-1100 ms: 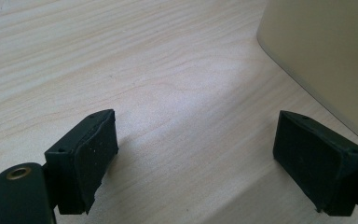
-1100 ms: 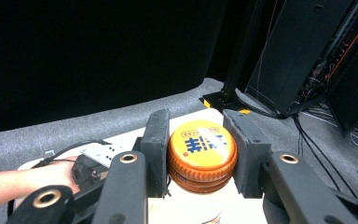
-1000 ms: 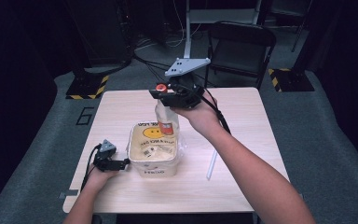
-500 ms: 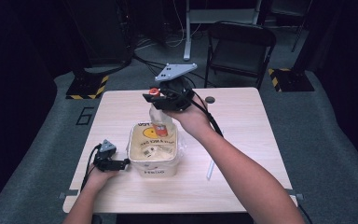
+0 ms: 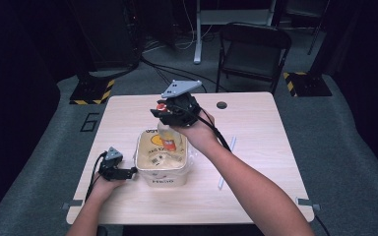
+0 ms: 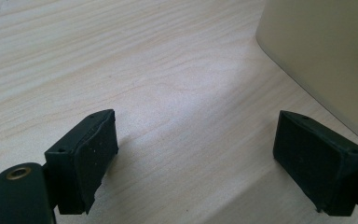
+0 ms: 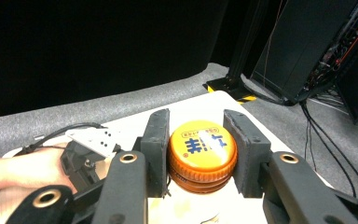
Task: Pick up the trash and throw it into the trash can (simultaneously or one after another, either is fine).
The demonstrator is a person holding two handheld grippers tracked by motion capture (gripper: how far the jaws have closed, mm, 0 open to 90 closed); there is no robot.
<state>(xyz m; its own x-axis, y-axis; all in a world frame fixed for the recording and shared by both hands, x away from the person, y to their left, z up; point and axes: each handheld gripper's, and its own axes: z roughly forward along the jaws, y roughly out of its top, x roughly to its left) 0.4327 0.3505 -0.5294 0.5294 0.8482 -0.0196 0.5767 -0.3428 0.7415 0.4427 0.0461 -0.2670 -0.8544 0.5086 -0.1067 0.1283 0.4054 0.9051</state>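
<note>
Bottle (image 5: 170, 140) with an orange cap (image 7: 202, 154) hangs above a cream tub (image 5: 161, 158) at the centre of the counter (image 5: 256, 128), its neck clamped between the jaws of the right gripper (image 7: 196, 151), which a hand (image 5: 197, 130) holds from above. In the right gripper view the pads press both sides of the cap, which carries blue lettering. The bottle's lower part sits inside the tub's rim. Just left of the tub, the left gripper (image 6: 193, 154) lies low on the counter with its jaws spread wide apart and nothing between them, one jaw near the tub wall. A white straw-like stick (image 5: 226, 162) lies right of the tub. A black chair (image 5: 253, 51) stands beyond the counter.
</note>
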